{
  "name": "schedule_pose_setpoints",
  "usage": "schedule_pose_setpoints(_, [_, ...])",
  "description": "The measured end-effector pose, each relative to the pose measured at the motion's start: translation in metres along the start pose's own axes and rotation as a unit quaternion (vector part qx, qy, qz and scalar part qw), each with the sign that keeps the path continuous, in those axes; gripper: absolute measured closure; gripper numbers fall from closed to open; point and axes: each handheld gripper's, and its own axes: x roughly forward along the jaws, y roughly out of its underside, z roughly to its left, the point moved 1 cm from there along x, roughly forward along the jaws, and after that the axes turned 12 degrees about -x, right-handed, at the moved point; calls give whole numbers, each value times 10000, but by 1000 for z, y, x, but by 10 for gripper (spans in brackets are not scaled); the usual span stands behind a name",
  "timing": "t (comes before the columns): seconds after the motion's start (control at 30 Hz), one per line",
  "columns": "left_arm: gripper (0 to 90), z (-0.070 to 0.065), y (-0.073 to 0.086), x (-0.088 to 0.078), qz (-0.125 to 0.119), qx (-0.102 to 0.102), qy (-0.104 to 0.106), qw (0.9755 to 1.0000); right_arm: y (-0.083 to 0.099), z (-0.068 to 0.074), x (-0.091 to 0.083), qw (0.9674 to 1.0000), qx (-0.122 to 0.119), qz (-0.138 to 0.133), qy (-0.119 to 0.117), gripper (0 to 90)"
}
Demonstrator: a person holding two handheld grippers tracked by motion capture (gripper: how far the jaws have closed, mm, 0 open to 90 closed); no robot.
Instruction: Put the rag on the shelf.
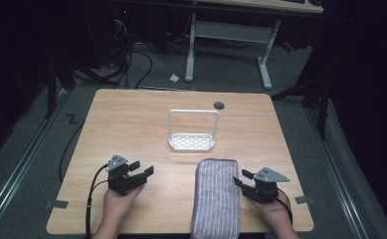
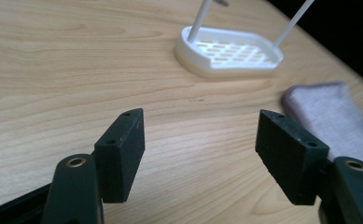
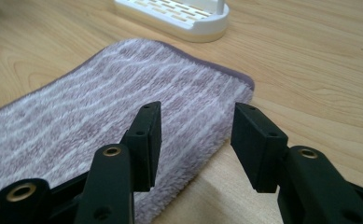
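Towel: purple-grey with pale stripes, it lies flat at the near edge of the table, between your two hands, and its near end hangs a little over the edge.
Your right claw: it stands wide open and holds nothing; it sits just beside the towel's right edge, and in the right gripper view one jaw is over the cloth.
Your left claw: also wide open and empty, over bare wood, well apart from the towel.
White rack: it stands behind the towel, near the middle of the table, apart from it.
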Motion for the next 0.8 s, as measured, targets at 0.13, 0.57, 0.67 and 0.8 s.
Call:
schedule_pose_setpoints(0.13, [339, -3, 1, 3, 29, 105, -42, 9999, 0, 2, -2, 10000, -38, -4, 12, 531])
schedule_pose_setpoints(0.57, [534, -27, 8, 11, 191, 420, 144, 9988, -1, 3, 7, 9993, 300, 165, -158, 626])
schedule_pose_setpoints(0.67, [638, -46, 14, 18, 253, 662, 194, 9973, -3, 3, 10, 9989, 380, 194, -207, 714])
schedule_pose_setpoints(0.8, [799, -78, 22, 33, 505, 793, 655, 9934, -4, 6, 13, 9984, 368, 388, -166, 866])
